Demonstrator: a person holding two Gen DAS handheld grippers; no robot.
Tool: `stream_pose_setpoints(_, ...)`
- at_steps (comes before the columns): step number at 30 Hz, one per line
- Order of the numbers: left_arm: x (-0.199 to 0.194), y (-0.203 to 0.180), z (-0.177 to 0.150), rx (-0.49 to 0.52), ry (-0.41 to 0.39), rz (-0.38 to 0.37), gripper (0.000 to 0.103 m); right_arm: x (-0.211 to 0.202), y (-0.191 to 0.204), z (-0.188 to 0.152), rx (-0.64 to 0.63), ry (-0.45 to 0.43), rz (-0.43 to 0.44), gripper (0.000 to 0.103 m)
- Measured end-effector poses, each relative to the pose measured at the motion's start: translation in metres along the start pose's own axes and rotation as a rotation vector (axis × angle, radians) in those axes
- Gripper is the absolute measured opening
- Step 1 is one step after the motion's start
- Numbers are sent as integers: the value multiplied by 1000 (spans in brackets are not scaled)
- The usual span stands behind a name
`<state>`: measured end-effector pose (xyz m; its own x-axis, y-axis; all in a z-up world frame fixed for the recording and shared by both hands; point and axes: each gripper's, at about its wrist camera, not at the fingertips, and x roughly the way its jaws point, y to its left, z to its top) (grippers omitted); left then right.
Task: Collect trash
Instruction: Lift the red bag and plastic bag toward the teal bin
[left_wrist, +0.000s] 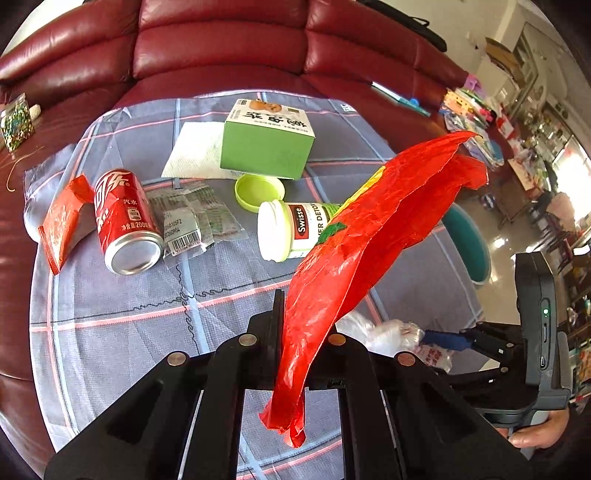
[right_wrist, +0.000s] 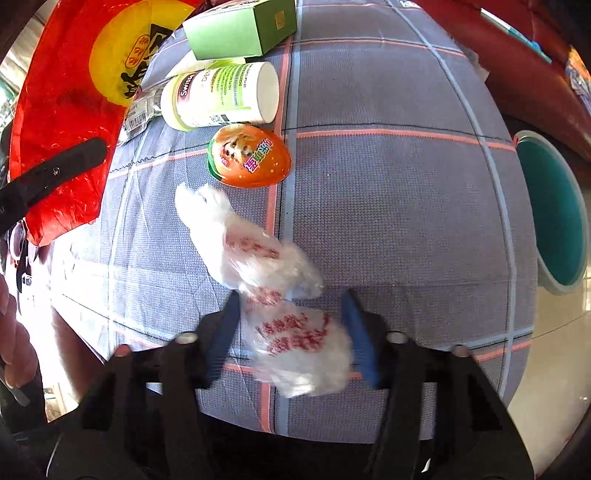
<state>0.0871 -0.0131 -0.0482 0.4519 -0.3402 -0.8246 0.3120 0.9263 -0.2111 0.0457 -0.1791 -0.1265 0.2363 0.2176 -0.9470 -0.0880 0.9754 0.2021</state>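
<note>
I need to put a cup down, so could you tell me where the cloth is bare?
Bare cloth lies right of the orange egg, toward the teal bin, and in front of the red can. It is crowded around the Swisse bottle and green box.

Bright daylight, heavy fisheye bend

Glare whitens the floor (left_wrist: 498, 243) at right; the white plastic bag (right_wrist: 280, 295) smears with motion blur; corners go black.
</note>
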Motion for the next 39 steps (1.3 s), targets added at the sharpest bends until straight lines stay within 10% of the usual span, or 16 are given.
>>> stream_pose_setpoints(17, 4, -47, 24, 78, -8, -29, 8, -98, -100, 5, 220, -218, 14, 25)
stream_pose_setpoints(39, 90, -236, 73, 362, 104, -122, 8, -174, -300, -46, 560, -411, -63, 25)
